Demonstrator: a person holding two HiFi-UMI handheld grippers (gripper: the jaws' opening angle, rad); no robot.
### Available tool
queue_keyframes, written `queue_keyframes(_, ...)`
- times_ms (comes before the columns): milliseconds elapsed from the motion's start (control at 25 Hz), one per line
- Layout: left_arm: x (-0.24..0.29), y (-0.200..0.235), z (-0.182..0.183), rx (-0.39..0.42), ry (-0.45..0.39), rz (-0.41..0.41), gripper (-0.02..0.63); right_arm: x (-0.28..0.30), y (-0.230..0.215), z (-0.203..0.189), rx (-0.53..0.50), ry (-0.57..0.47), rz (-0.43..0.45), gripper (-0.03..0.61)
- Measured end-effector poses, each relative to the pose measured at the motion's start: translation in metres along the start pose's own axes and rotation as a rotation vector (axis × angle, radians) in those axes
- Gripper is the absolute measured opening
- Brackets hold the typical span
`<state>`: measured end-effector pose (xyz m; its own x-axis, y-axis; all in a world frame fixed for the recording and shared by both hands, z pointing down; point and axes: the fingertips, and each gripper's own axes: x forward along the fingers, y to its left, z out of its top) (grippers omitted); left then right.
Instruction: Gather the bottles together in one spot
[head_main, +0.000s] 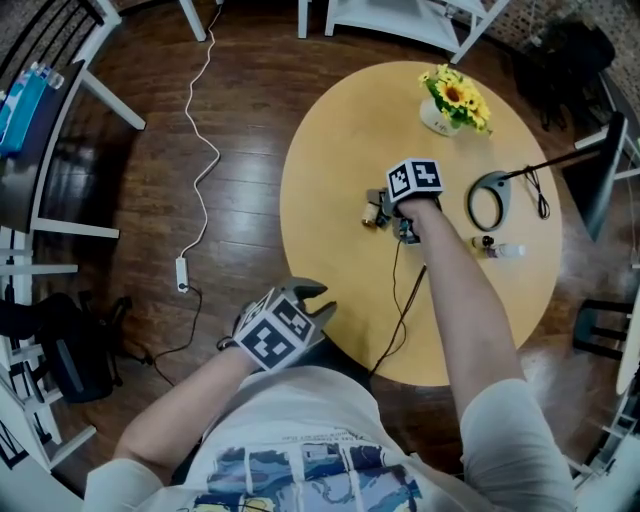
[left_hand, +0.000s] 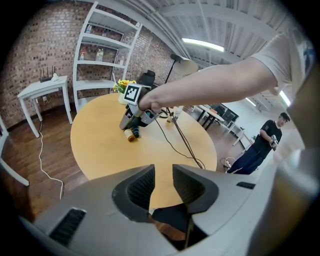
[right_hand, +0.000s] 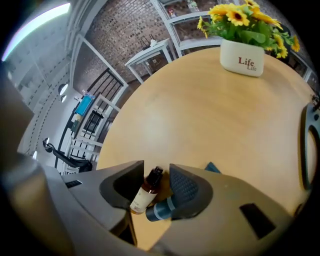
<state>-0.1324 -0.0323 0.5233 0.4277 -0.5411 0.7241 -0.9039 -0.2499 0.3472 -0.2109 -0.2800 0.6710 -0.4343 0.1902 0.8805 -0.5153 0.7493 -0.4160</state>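
With right gripper (right_hand: 156, 168) jaws parted and loose either side of the amber bottle (right_hand: 145, 192), lying at lower centre of the frame just beside a dark bottle (right_hand: 161, 210), back straight off without nudging either. Next, probably fetch the clear bottle (head_main: 505, 250) at right of the table (head_main: 330, 160), keeping left gripper (left_hand: 163, 169), jaws apart and empty, out of the way.

- I'm looking steeply down through the head view from above the person, taking in the whole round table (head_main: 330, 150) from well back.
- The left gripper view is sitting low off the table's near edge, facing across the top toward the right gripper (left_hand: 131, 127) and the flower pot (left_hand: 121, 95).
- The right gripper view is hanging close over the table's middle, tilting toward that pot at the far edge.
- All three views are sharing the tabletop and the pot.
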Motion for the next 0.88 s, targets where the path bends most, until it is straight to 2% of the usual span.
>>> queue_keyframes(40,0.0,0.0,-0.001,-0.004,0.0,0.0,0.117,0.002,-0.001,0.0,-0.012,0.011,-0.012,0.181)
queue_keyframes(120,0.001,0.002,-0.003,-0.011,0.0,0.002,0.117,0.005,-0.004,0.0,-0.026,0.022,-0.03,0.12)
queue_keyframes(320,-0.004,0.003,-0.009,-0.019,-0.005,0.001,0.115,-0.003,-0.004,0.004,-0.057,-0.013,-0.06,0.094)
queue_keyframes(880,-0.01,-0.002,-0.023,0.022,-0.005,-0.038,0.115,-0.061,0.013,0.003,-0.139,-0.241,-0.061,0.083)
